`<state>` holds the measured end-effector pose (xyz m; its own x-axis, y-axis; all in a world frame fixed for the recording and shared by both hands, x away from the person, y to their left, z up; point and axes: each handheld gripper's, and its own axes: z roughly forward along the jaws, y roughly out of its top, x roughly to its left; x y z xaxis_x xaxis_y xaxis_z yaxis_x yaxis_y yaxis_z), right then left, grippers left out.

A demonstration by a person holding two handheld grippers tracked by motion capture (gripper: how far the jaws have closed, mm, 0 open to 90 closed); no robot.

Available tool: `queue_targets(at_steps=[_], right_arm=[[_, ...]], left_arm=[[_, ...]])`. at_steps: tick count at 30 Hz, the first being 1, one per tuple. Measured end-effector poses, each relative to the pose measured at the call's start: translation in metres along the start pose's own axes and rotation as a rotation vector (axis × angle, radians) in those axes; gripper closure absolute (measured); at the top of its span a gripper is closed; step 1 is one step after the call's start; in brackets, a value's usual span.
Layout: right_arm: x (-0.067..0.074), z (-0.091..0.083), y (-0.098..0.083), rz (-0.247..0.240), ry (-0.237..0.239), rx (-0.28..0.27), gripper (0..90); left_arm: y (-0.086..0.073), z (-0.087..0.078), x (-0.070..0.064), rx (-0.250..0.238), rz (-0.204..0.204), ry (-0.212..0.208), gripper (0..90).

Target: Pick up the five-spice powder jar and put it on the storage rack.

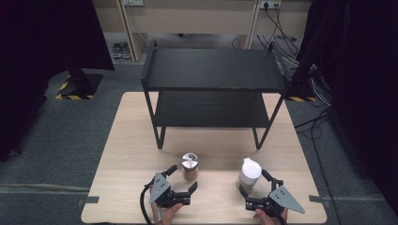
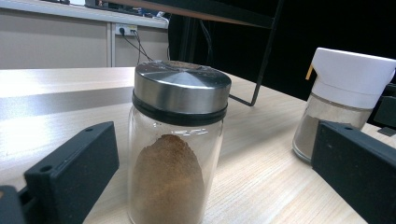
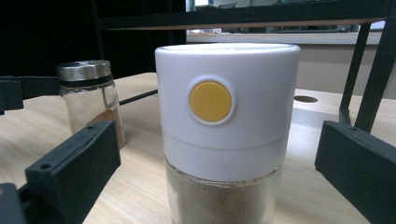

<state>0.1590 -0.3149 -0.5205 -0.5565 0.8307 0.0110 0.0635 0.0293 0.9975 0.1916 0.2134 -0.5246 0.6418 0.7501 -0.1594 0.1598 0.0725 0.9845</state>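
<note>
Two jars on the bench (image 1: 126,140), in front of a black rack (image 1: 211,70). Jar (image 1: 189,166) with a shiny metal lid and brown powder, sitting upright between the wide jaws of the left hand-held gripper (image 1: 180,177). In the left gripper view, same jar (image 2: 177,140) right in the middle, gaps on both sides, nothing touching yet. Shaker (image 1: 248,174) with a white cap, just to the right, upright too, between the wide jaws of the right hand-held gripper (image 1: 257,180). In the right gripper view, shaker (image 3: 226,130) close up, yellow dot on the cap, greyish powder in the glass below, jaws apart on each side, no touch.

Step in hand, most likely: grabbing both, maybe for the rack.

To do it well:
- Keep each one centered between the jaws.
- Close slowly, both sides meeting the glass together, to stop any tipping.
- Grip the glass part, not the lid or the cap; cap might pop off, metal lid looks slippery.
- Squeeze gently but firmly; glass is smooth and hard.
- Lift straight up, staying upright, no spilling.
- Watch the space between the two, quite near each other, so no bumping.
</note>
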Motion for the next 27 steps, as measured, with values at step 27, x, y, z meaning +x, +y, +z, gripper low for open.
queue_targets(at_steps=[27], right_arm=[[-0.0006,0.0002,0.0001,0.009,-0.001,0.000,0.4]], left_arm=[[-0.0001,-0.0002,-0.0005,-0.001,-0.001,0.003,0.4]])
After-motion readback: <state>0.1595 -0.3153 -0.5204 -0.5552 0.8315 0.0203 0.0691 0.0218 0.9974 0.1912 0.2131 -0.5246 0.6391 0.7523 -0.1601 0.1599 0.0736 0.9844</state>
